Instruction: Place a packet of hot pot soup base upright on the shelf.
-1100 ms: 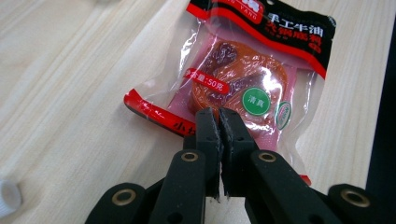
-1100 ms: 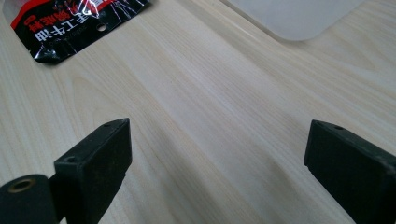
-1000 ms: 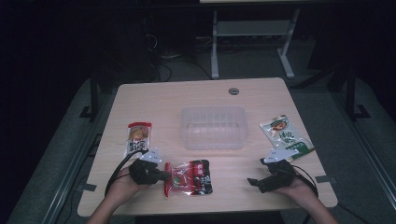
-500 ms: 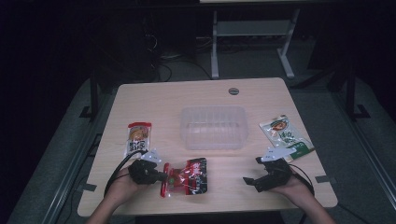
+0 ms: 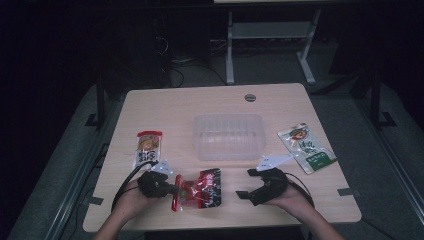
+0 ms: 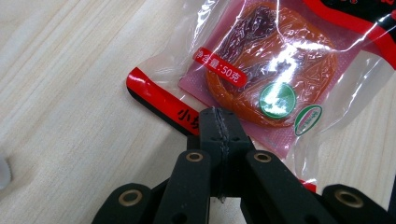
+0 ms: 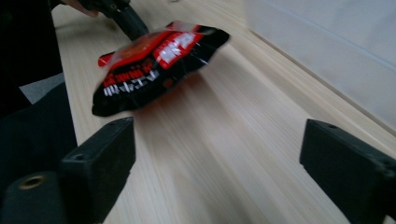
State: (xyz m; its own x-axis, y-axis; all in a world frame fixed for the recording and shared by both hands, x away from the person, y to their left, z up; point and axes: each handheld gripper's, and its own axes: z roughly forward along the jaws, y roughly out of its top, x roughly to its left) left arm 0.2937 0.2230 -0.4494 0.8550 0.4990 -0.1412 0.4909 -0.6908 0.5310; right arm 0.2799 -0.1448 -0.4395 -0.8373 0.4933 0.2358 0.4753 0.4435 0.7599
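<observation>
A red and black snack packet (image 5: 200, 187) lies near the table's front edge, with clear film showing an orange-red piece inside (image 6: 271, 84). My left gripper (image 5: 176, 190) is shut on the packet's left edge, its jaws pressed together on the film (image 6: 219, 121). In the right gripper view the packet (image 7: 154, 60) looks raised a little off the wood at its near end, with the left gripper (image 7: 126, 18) behind it. My right gripper (image 5: 245, 183) stands open just right of the packet, jaws wide apart (image 7: 219, 154) with bare table between them.
A clear plastic container (image 5: 228, 136) stands mid-table behind the packet; its wall (image 7: 327, 51) is close on the right gripper's side. An orange snack packet (image 5: 149, 147) lies at the left and a green one (image 5: 306, 147) at the right. The table's front edge (image 5: 225, 222) is near both hands.
My right gripper has moved left along the table toward the red and black packet. The left gripper has kept its hold and its place.
</observation>
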